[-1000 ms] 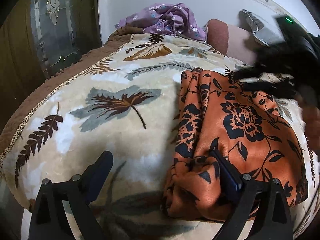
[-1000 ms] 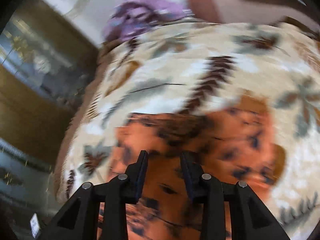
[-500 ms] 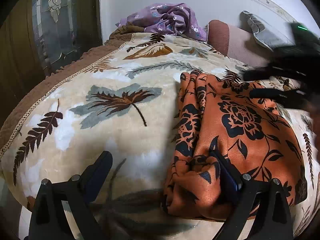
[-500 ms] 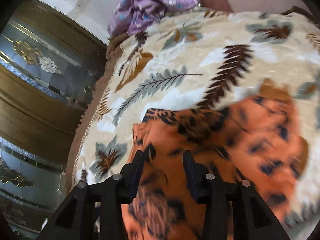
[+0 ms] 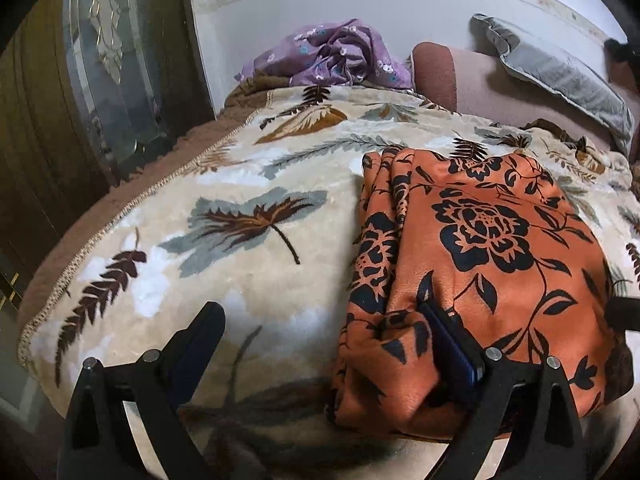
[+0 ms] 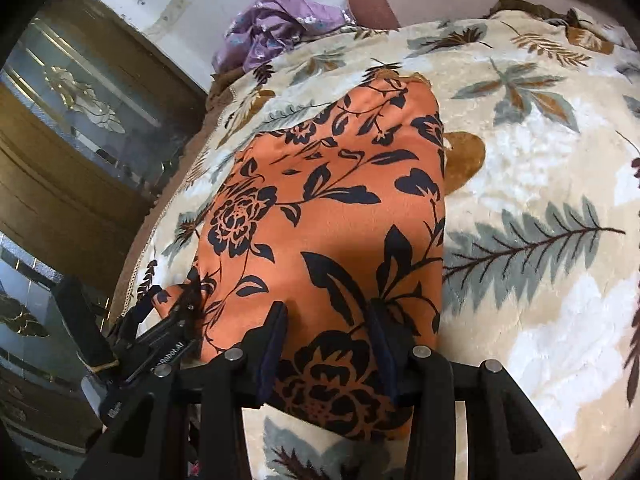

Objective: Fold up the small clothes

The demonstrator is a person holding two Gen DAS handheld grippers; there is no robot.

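Orange garment [image 5: 488, 264]: soft, faintly napped cloth with a black flower-and-leaf print, folded into a thick oblong pad. In your left wrist view it fills the 3 to 5 o'clock area; its left edge is bunched into rounded pleats, the top face smooth. It lies on a plush cream blanket [image 5: 248, 216] printed with grey and brown fern leaves, trimmed with a braided border.

Beyond, at 12 o'clock: a crumpled purple floral cloth [image 5: 336, 60], glossy; a brown bolster [image 5: 436, 72]; a grey ruffled pillow [image 5: 560, 76] at 2 o'clock. A dark wood cabinet [image 5: 100, 80] with etched glass stands at 9 to 10 o'clock.

Your left gripper [image 5: 320, 344] is low, jaws spread wide: one finger hangs over bare blanket, the other is pressed into the garment's near left part. Nothing is pinched.

Your right gripper [image 6: 328, 340] is at 6 o'clock in its own view, jaws partly spread, both fingers resting on the garment's near end [image 6: 328, 216]; no cloth gathered between them that you can see. Your left gripper shows at 8 o'clock [image 6: 168, 320].

Versus a second ago: the garment has not moved, your left gripper stays as it was. Your right gripper has swung round to the near end, and its view, blurred before, is now sharp.
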